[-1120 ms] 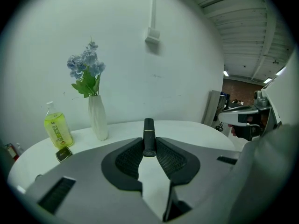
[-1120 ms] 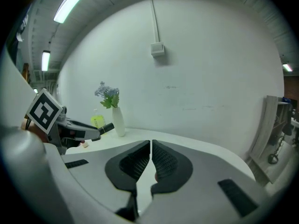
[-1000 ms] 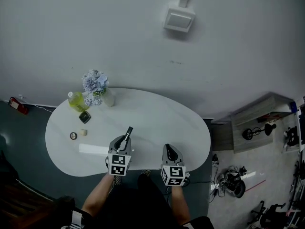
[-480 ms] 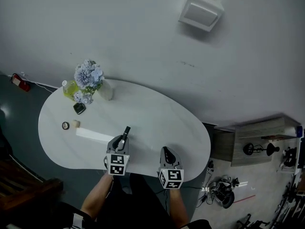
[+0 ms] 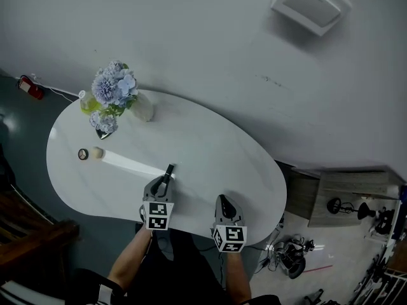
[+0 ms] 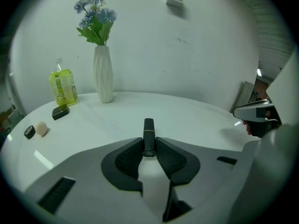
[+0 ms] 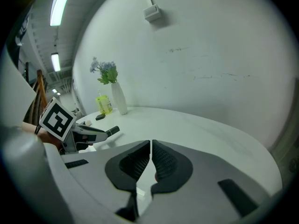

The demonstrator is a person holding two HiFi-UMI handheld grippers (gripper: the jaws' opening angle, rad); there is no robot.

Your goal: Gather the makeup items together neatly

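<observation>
Jaws of the left hand-held gripper (image 6: pixel 149 144) clamp a black makeup tube (image 6: pixel 148 129), its tip projecting forward over the counter (image 6: pixel 196 118). Right hand-held gripper (image 7: pixel 150 148) closed, empty. Well ahead-left: black case (image 6: pixel 60 111), beige sponge (image 6: pixel 41 128), small black pot (image 6: pixel 29 131).

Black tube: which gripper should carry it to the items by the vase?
Left gripper: its jaws clamp the tube, and the black case near the vase lies on its side; the right gripper is shut and empty.

Place: lab or workshop test room
Staging: white table (image 5: pixel 210 164) with flower vase (image 6: pixel 103 73) against bare wall (image 5: pixel 191 43)
Clutter: cables and gear (image 5: pixel 289 257) on floor, ceiling strip lights (image 7: pixel 60 3)
</observation>
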